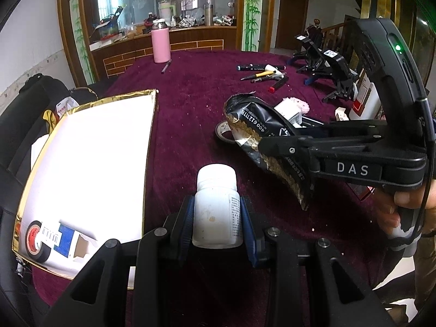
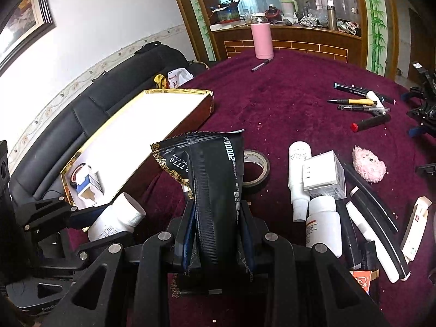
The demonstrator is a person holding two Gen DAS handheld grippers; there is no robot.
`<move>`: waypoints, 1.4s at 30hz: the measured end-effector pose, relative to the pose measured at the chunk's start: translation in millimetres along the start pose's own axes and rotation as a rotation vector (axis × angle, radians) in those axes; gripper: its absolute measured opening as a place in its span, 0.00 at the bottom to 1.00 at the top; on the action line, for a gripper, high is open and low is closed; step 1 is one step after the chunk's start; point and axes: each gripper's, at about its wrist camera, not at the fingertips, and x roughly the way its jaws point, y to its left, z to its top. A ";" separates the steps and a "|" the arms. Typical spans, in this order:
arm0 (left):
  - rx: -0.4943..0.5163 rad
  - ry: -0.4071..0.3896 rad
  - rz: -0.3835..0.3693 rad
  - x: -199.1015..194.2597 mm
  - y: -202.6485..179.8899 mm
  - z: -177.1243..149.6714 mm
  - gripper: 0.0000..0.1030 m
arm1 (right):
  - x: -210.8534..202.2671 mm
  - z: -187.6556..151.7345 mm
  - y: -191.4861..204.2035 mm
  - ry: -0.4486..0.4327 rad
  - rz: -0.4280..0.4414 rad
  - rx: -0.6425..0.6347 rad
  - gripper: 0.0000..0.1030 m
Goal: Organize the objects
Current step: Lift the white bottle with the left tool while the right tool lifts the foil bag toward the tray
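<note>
My left gripper (image 1: 217, 218) is shut on a white pill bottle (image 1: 216, 207) and holds it above the maroon table (image 1: 190, 103), right of a gold-rimmed white box (image 1: 90, 163). The bottle also shows in the right wrist view (image 2: 117, 218). My right gripper (image 2: 218, 218) is shut on a black foil pouch with gold trim (image 2: 212, 179); in the left wrist view the pouch (image 1: 253, 128) hangs from that gripper (image 1: 269, 144) at the right. The box (image 2: 130, 141) holds a roll of black tape (image 1: 36, 242) and a small blue-and-white carton (image 1: 68, 241).
A tape roll (image 2: 256, 167), white bottles (image 2: 298, 179), a white carton (image 2: 324, 174) and a pink puff (image 2: 369, 167) lie at the right. Pens (image 2: 359, 100) and a pink flask (image 2: 261, 35) are farther back. A black sofa (image 2: 81, 114) runs along the left.
</note>
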 end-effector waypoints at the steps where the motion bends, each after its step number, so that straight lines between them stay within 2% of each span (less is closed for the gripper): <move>1: -0.001 -0.003 0.000 -0.6 0.6 0.4 0.31 | -0.7 0.1 0.5 -0.003 0.002 -0.001 0.31; 29: -0.072 -0.064 0.014 -16.4 29.4 13.2 0.31 | -1.5 20.3 22.1 -0.041 0.019 -0.015 0.31; 42: -0.106 -0.092 -0.019 -34.0 46.2 19.9 0.31 | -2.8 25.5 32.8 -0.070 0.037 -0.023 0.31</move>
